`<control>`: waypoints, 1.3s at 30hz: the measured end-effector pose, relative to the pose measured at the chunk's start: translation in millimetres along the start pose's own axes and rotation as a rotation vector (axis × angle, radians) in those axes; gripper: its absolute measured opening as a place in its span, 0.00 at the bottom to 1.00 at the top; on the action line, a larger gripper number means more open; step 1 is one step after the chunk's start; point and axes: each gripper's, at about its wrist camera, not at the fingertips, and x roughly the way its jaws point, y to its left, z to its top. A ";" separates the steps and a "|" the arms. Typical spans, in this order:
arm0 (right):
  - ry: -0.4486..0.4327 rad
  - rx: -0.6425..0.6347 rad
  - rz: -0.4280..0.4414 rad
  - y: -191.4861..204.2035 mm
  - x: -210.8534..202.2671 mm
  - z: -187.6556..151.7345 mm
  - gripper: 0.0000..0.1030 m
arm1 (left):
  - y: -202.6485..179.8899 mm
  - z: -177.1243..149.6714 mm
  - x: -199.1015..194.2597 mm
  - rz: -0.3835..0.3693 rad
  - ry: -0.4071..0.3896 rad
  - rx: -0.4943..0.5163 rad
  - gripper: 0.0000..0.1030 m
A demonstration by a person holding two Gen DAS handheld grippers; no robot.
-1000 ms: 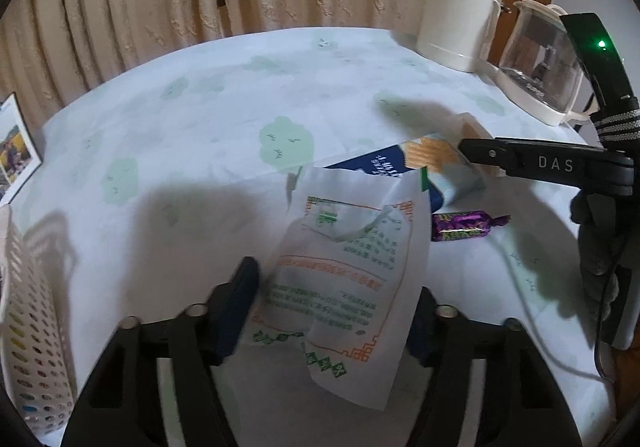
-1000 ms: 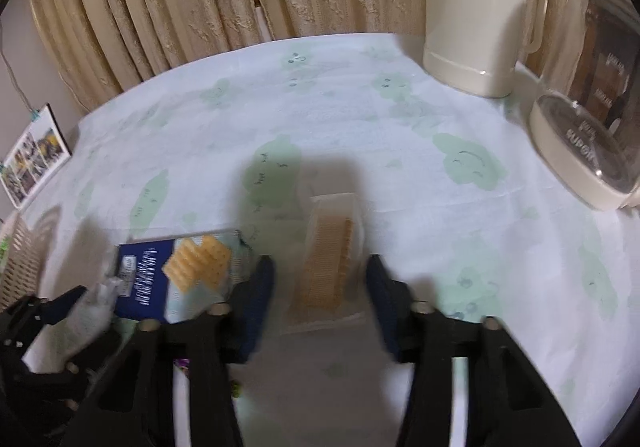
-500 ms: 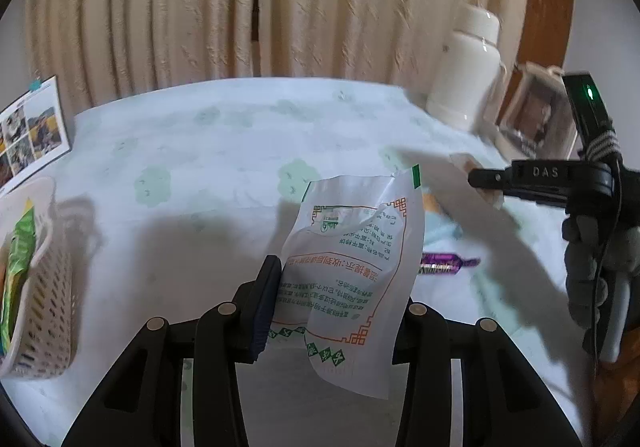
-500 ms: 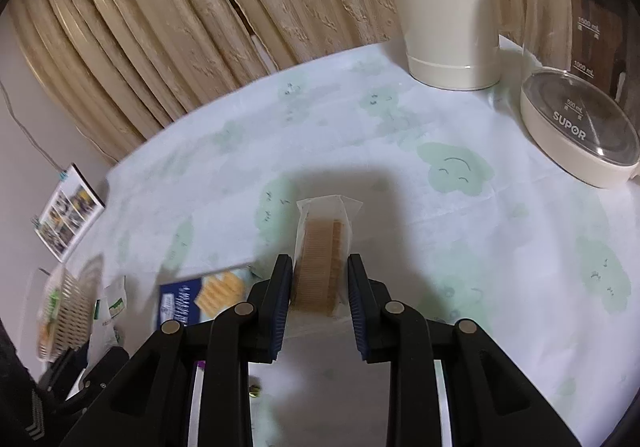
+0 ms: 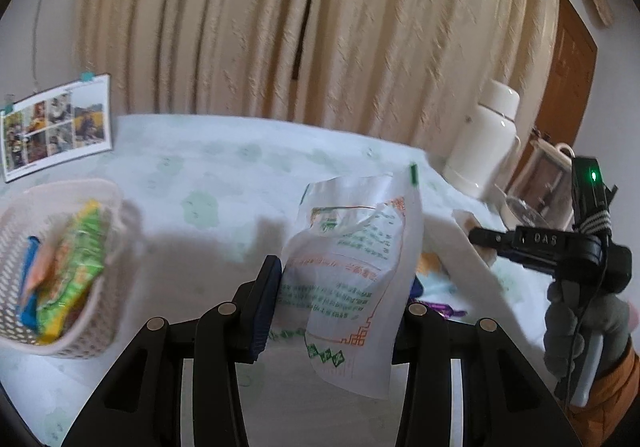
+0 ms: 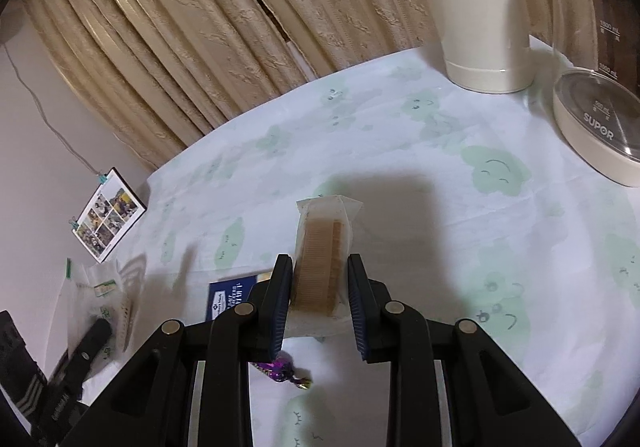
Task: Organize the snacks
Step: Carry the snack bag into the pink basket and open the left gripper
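my left tongs (image 5: 340, 311) are clamped on a white plastic snack packet with green and orange print (image 5: 352, 279), lifted clear of the worktop (image 5: 224, 215) in its pale cloth with green clouds. to the left sits a white perforated plastic basket (image 5: 100, 319) with green, orange and blue packets inside. my right tongs (image 6: 318, 295) grip a clear-wrapped stack of tan wafers (image 6: 322, 263) standing on edge, above the cloth i think. below them lie a dark blue cracker box (image 6: 230, 297) and a purple foil-wrapped candy (image 6: 280, 371). a cream thermos jug (image 6: 480, 15) stands far back.
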 end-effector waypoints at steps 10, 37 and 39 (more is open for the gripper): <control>0.011 -0.005 0.005 3.9 4.3 -3.6 0.24 | 26.3 14.1 -36.2 0.045 -0.059 -0.036 0.39; 0.023 0.000 0.009 7.4 6.0 -7.4 0.26 | -25.3 -41.0 70.6 -0.008 0.317 0.050 0.66; 0.023 0.000 0.010 7.6 6.0 -7.4 0.26 | -26.6 -40.6 71.1 -0.011 0.315 0.058 0.52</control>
